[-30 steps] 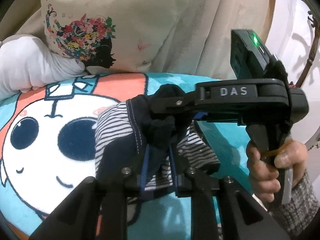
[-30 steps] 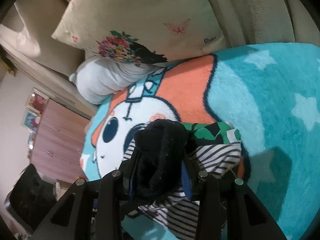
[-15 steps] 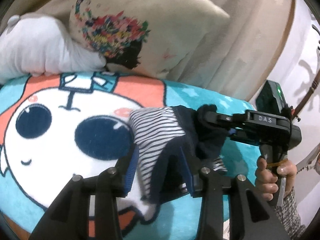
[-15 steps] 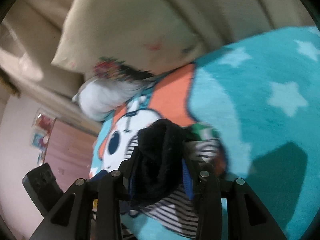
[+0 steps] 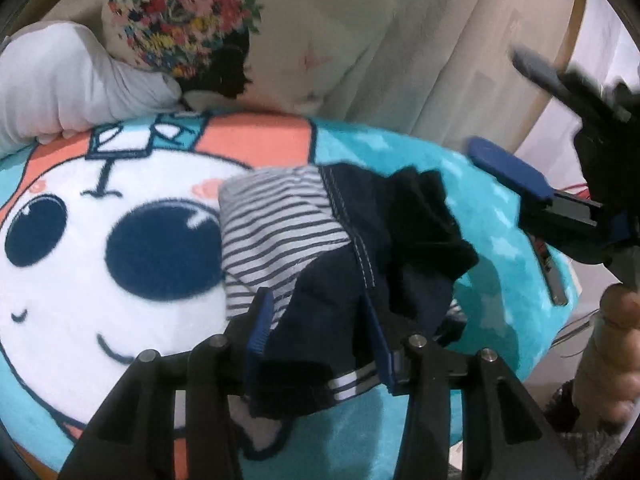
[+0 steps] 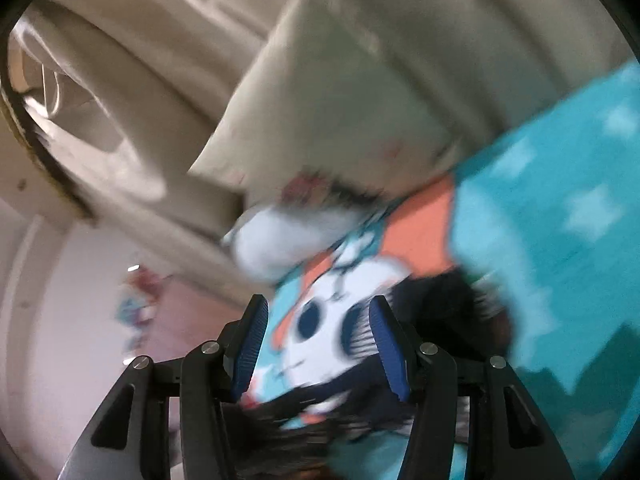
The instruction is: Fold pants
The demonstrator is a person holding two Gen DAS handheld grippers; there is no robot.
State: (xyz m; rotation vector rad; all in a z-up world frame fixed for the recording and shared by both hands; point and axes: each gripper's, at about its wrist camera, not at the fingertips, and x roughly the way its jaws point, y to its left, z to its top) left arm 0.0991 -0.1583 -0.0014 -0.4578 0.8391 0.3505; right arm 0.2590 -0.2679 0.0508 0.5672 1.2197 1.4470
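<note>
The pants [image 5: 344,248], dark navy with a grey-striped lining, lie bunched on the teal cartoon blanket [image 5: 120,216]. My left gripper [image 5: 316,328] is open, its blue pads on either side of the near edge of the pants. My right gripper [image 5: 520,184] is open and lifted off to the right of the pants, held by a hand [image 5: 616,344]. In the blurred right wrist view, my right gripper [image 6: 316,344] is open and empty, with the pants [image 6: 448,308] just beyond its right finger.
A cream pillow with a floral print [image 5: 248,28] and a white pillow [image 5: 60,80] lie at the head of the blanket. Beige curtains [image 5: 480,60] hang behind. The blanket's right edge [image 5: 560,320] drops off beside the hand.
Both grippers have opened and let go of the pants, which now lie on the blanket. The right gripper has pulled away up and to the right; its view is motion-blurred.
</note>
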